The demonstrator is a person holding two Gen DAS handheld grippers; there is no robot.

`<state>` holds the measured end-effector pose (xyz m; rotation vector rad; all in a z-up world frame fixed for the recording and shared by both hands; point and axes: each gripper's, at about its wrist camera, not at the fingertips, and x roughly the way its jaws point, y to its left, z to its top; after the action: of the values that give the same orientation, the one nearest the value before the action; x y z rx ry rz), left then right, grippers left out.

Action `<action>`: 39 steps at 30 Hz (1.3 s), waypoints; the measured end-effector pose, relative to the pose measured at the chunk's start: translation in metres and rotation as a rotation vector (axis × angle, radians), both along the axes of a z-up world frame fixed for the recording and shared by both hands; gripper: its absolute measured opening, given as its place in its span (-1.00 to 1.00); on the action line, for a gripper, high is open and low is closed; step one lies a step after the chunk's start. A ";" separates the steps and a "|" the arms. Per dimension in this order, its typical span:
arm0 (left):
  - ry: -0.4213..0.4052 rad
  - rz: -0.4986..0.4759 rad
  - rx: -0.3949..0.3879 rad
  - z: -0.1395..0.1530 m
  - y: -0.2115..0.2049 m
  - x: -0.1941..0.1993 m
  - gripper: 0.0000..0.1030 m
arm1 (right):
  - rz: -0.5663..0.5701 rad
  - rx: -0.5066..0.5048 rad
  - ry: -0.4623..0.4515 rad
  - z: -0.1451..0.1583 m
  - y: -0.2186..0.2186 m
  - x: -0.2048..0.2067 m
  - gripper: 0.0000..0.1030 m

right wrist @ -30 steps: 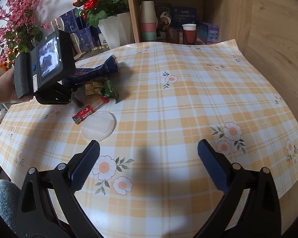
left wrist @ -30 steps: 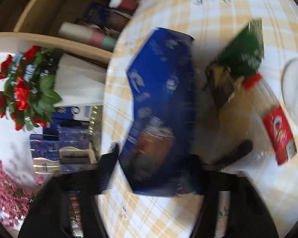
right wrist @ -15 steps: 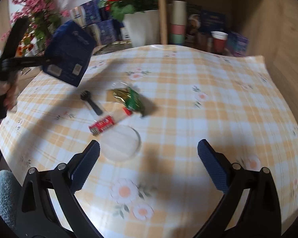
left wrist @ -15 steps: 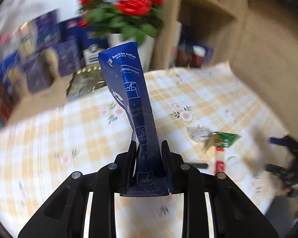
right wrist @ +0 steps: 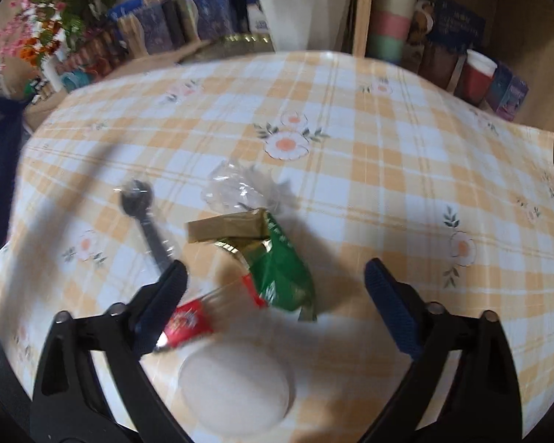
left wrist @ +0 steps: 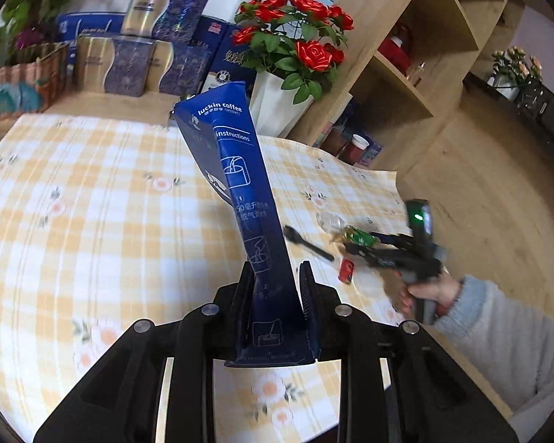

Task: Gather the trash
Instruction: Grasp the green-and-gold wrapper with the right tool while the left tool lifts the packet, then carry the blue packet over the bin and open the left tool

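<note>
My left gripper (left wrist: 275, 284) is shut on a tall blue coffee packet (left wrist: 240, 184), held upright above the checked tablecloth (left wrist: 92, 221). My right gripper (right wrist: 273, 280) hovers low over a heap of trash, its jaws closing and still wide apart. Between its fingers lie a green and gold wrapper (right wrist: 277, 262) and a red-labelled clear wrapper (right wrist: 188, 323). A black plastic spoon (right wrist: 147, 221), a crumpled clear film (right wrist: 232, 188) and a round white lid (right wrist: 236, 387) lie around them. The left wrist view shows the right gripper (left wrist: 362, 245) over that same heap, held by a hand (left wrist: 424, 291).
A white vase of red roses (left wrist: 295, 48) and blue gift boxes (left wrist: 147, 59) stand behind the table. A wooden shelf unit (left wrist: 406, 55) holds stacked cups (right wrist: 391, 26) and a red cup (right wrist: 476, 74). The cloth's right edge (right wrist: 550, 155) borders the wooden wall.
The left gripper lifted the blue packet off the table, rolled it upright and swung away to the left. The right gripper moved down over the trash heap and its jaws began narrowing.
</note>
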<state>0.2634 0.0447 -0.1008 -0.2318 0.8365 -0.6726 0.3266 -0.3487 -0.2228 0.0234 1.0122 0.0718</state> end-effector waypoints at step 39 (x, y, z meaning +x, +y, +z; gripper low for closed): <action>0.191 -0.433 0.216 -0.057 -0.044 -0.234 -0.53 | -0.023 0.269 -0.324 0.111 0.067 -0.305 -0.35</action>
<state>0.0294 0.0002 -0.1578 0.0868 1.1505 -0.9663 0.0212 -0.2819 -0.1118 0.2611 0.6733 0.1843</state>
